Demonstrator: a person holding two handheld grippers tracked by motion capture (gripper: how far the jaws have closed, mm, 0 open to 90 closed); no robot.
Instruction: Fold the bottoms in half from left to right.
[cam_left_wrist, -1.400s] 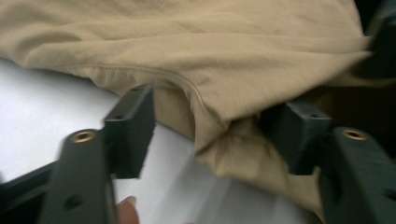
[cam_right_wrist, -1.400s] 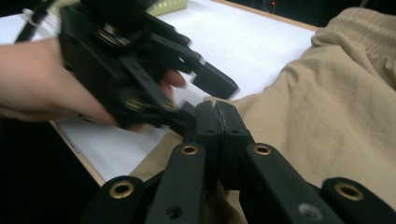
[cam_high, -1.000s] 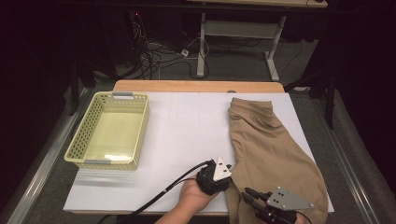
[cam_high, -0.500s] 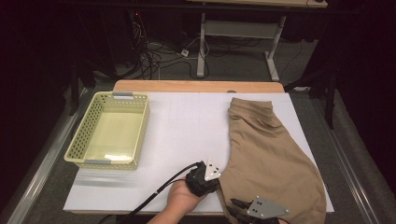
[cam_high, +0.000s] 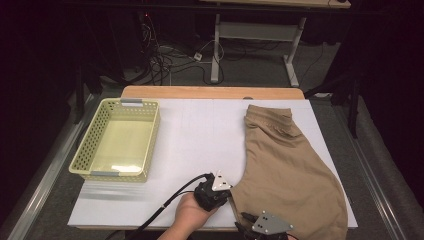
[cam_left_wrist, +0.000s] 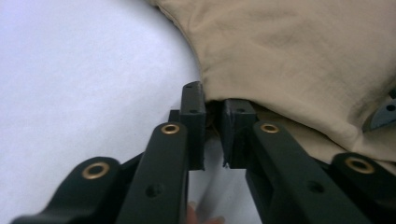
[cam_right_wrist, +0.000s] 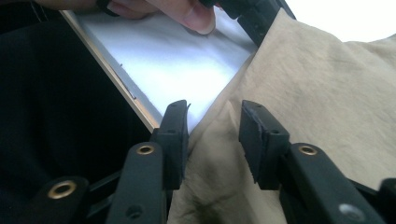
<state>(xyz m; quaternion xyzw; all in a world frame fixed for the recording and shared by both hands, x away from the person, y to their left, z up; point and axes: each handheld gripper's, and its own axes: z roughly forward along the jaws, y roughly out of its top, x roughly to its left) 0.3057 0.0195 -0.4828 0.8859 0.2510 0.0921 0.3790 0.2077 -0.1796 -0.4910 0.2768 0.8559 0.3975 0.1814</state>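
Black two-jaw tools (cam_left_wrist: 212, 126), brass rivets, grey triangular top plates, black cable trailing left tool (cam_high: 212, 192).

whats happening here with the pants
A person is working on a pair of tan cotton shorts lying on the white table, with a claw in each hand. The left claw has just been closing and now pinches the shorts' left edge. The right claw has been opening; its jaws straddle the near corner of the fabric without pressing on it. A yellow perforated plastic basket sits empty at the left.

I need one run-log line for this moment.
left gripper: closing on trousers edge | right gripper: open, opening, trousers corner between jaws | basket: empty
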